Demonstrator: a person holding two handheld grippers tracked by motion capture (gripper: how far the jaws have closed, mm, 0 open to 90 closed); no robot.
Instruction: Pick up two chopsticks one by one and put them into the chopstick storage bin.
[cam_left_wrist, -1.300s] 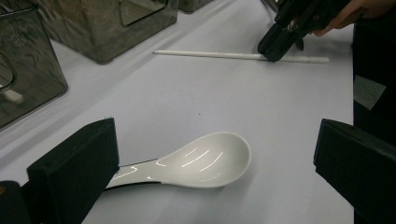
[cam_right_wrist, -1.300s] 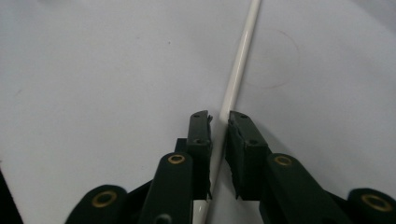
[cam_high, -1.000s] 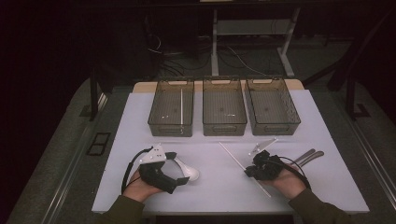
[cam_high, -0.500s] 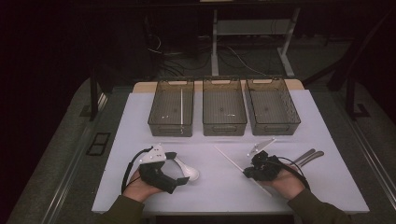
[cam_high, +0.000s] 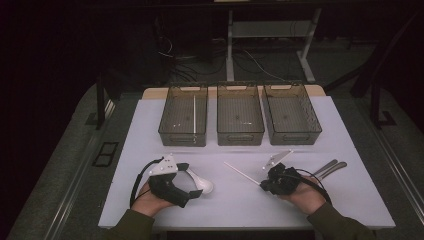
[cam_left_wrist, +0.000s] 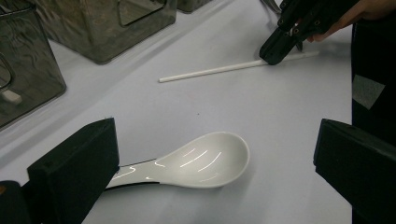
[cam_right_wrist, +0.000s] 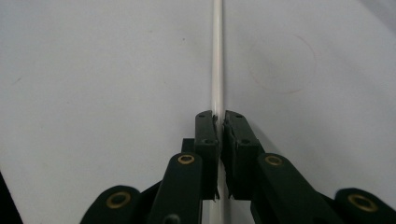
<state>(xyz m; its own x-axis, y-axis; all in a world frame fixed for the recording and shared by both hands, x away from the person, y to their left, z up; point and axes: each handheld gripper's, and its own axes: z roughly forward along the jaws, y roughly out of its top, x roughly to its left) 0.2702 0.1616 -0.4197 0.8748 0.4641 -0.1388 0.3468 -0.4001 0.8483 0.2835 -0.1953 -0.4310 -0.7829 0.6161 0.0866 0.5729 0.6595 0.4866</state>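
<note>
Right gripper view: right gripper (cam_right_wrist: 218, 122) pinches a thin white plastic chopstick (cam_right_wrist: 217, 56); left gripper (cam_left_wrist: 212, 158), jaws spread, straddles a glossy white ceramic spoon (cam_left_wrist: 201, 161)

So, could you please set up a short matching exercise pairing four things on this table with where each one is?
Things:
1. spoon
2. chopstick
3. second chopstick
4. metal utensils

Places:
A. in the left bin
B. clamped by the right gripper
C. on the table between the open left gripper's jaws
D. on the table beside the right hand

Pairs: 1-C, 2-B, 3-A, 4-D
</note>
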